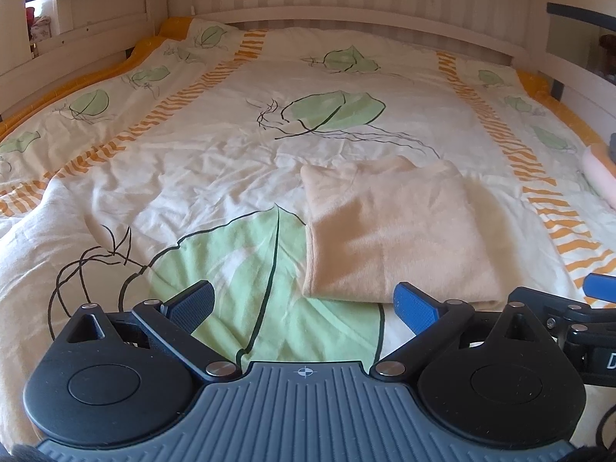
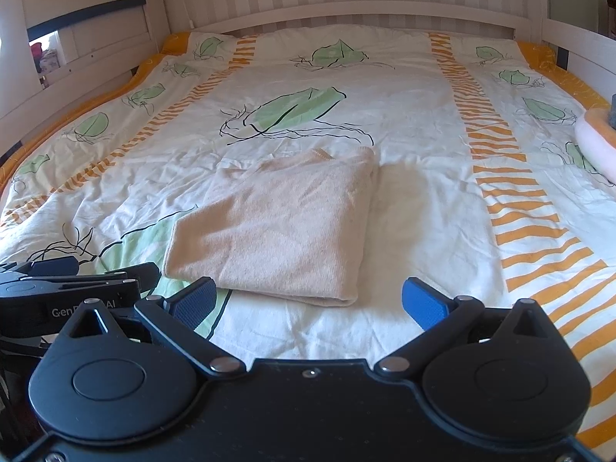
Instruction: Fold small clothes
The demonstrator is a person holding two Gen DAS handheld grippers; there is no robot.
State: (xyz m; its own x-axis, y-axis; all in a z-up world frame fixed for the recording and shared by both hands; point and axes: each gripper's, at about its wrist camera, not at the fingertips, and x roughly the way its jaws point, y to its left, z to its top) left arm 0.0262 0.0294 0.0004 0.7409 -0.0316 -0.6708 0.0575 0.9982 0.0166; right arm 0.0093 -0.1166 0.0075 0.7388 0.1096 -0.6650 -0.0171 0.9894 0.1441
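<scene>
A folded peach garment (image 1: 392,231) lies flat on the bed cover (image 1: 215,161), a neat rectangle with its near edge just beyond the fingertips. My left gripper (image 1: 304,304) is open and empty, set to the left of the garment's near edge. In the right wrist view the same garment (image 2: 277,227) sits centre-left, and my right gripper (image 2: 310,302) is open with nothing in it, its left pad (image 2: 194,300) close to the garment's near corner. Each gripper's body shows at the edge of the other's view.
The bed cover (image 2: 423,200) is white with green leaves and orange stripes, and creased at the left. A white wooden bed frame (image 2: 346,11) rings the bed. A stack of folded pink and orange cloth (image 2: 595,138) lies at the right edge.
</scene>
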